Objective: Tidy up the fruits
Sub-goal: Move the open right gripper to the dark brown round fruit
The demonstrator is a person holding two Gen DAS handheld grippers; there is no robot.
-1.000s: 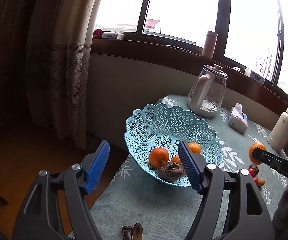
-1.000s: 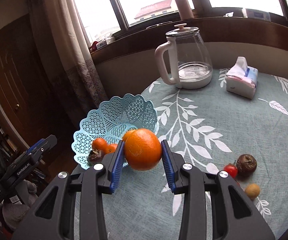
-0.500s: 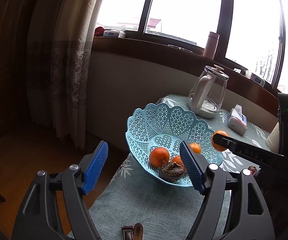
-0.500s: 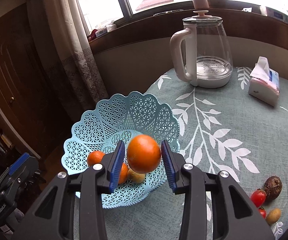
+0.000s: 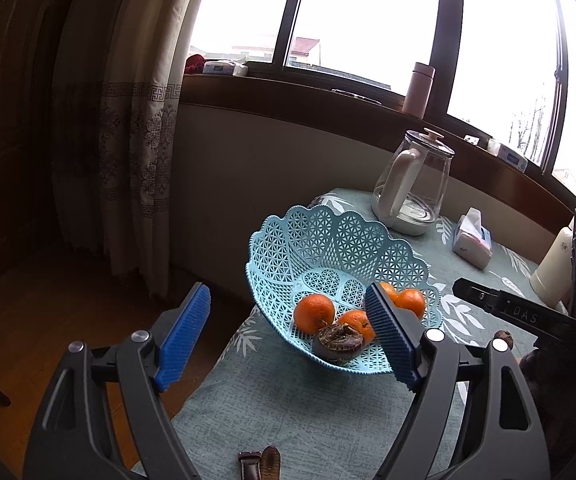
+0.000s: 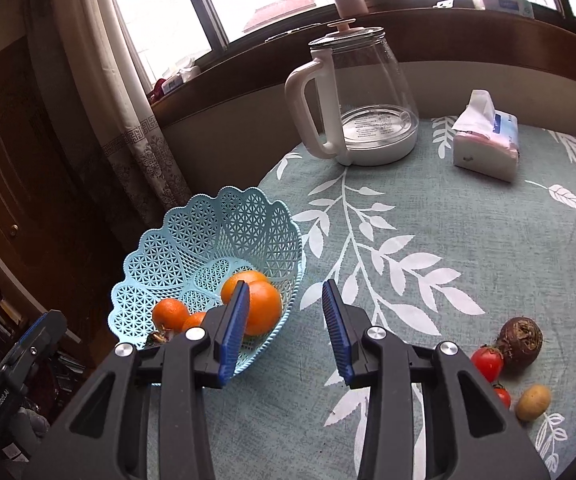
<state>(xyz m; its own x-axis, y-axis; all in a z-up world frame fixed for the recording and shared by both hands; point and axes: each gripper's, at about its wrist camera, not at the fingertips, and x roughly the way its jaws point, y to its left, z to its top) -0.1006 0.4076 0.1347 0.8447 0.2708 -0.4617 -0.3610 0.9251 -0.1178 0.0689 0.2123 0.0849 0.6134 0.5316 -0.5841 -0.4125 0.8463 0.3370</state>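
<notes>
Since a second ago, the orange [image 6: 263,307] I carried in my right gripper [image 6: 284,328] has left my fingers and now lies in the basket [image 6: 192,236], on its right side against another orange. My right jaws stand apart with nothing between them, low over the basket's right rim. My left gripper [image 5: 288,338] hangs spread wide and empty to the near left of the basket, much as it was.

Inside the basket I count four oranges and one dark, wrinkled fruit [image 5: 338,344] at the near edge. Left on the cloth [image 6: 428,220], well to the right, are a second dark fruit [image 6: 522,335], two tomatoes [image 6: 487,363] and a small yellow fruit [image 6: 533,402].

My worry is the basket: it sits at the table's left edge, and my right gripper's left finger looks very close to its rim. Pulling back carelessly could hook the lattice and tip or shove it off. The new orange rests high on its neighbour, so a knock might roll it out. The tomatoes are soft and clustered; a hard squeeze could split one.
</notes>
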